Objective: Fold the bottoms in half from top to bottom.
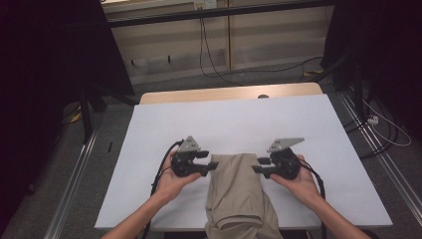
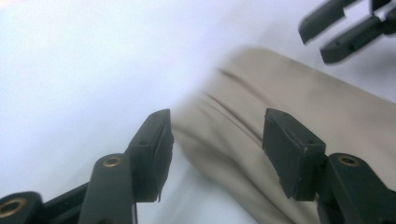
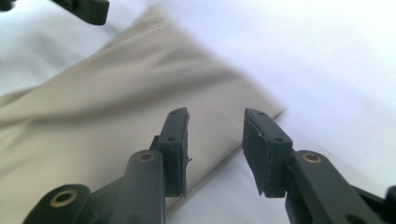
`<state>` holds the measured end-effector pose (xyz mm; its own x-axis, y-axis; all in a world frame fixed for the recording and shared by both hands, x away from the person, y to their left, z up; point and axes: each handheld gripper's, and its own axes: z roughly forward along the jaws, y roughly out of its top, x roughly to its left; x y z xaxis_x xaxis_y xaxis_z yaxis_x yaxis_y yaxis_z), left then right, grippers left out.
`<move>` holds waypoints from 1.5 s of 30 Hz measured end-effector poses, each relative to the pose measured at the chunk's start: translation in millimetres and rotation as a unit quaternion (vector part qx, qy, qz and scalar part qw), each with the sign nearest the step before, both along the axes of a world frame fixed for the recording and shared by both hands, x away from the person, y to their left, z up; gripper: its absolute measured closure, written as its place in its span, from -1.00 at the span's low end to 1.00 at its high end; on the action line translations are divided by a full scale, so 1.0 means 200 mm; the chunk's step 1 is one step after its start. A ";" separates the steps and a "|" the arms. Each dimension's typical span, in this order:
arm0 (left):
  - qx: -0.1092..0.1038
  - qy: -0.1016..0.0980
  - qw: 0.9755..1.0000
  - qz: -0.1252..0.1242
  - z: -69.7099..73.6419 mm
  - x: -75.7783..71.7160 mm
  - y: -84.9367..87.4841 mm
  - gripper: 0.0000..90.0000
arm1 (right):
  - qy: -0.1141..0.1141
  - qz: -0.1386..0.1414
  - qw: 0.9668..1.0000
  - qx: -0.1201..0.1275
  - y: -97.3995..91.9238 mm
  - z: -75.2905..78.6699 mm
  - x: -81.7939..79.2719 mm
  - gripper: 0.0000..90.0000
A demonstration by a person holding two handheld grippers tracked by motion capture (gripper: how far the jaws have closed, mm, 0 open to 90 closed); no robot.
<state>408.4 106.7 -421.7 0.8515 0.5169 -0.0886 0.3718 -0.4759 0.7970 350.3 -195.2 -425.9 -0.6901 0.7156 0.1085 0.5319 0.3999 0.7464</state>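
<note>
A folded tan cotton garment, trousers by the look of it (image 1: 238, 194), lies on the white table sheet (image 1: 234, 119) between the two tongs, its far folded end level with their tips and its near end hanging over the table's near edge.

The left gripper (image 1: 211, 166) sits just beside the cloth's far left corner, its jaws apart with nothing pinched; in the left gripper view the corner (image 2: 205, 116) lies ahead of and between the open jaws, not pressed by either pad.

The right gripper (image 1: 259, 166) is at the far right corner, jaws likewise apart, the cloth's edge (image 3: 233, 140) running under the gap between them without being clamped.

The risk, as I judge it, is a closure that catches only the top layer, so the fold peels open on lifting. The overhanging near end could also drag the whole piece off the table once the far end is raised.
</note>
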 end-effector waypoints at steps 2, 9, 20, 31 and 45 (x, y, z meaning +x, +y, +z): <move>0.000 0.005 1.000 -0.003 -0.01 0.08 -0.04 -0.15 | 0.007 -0.011 1.000 0.001 0.01 -0.01 0.10 0.36; 0.019 0.072 0.997 -0.035 -0.12 0.11 -0.13 0.32 | 0.019 -0.044 0.999 0.003 0.05 -0.13 0.24 0.22; 0.013 0.097 0.995 0.008 -0.12 0.09 -0.01 0.82 | 0.012 -0.002 1.000 -0.022 0.08 -0.16 0.23 0.30; 0.003 0.064 0.998 0.015 -0.17 0.10 0.00 -0.32 | 0.051 0.021 0.998 -0.001 0.08 -0.15 0.22 0.88; -0.023 0.109 0.994 -0.004 -0.18 0.02 -0.10 0.77 | 0.036 -0.016 0.999 0.026 0.02 -0.09 0.20 0.90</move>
<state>412.3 85.7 -458.0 0.8135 0.5019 -0.2937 0.5340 -0.4447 0.7191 389.9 -190.7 -444.6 -0.6561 0.7292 0.1943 0.5966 0.3435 0.7253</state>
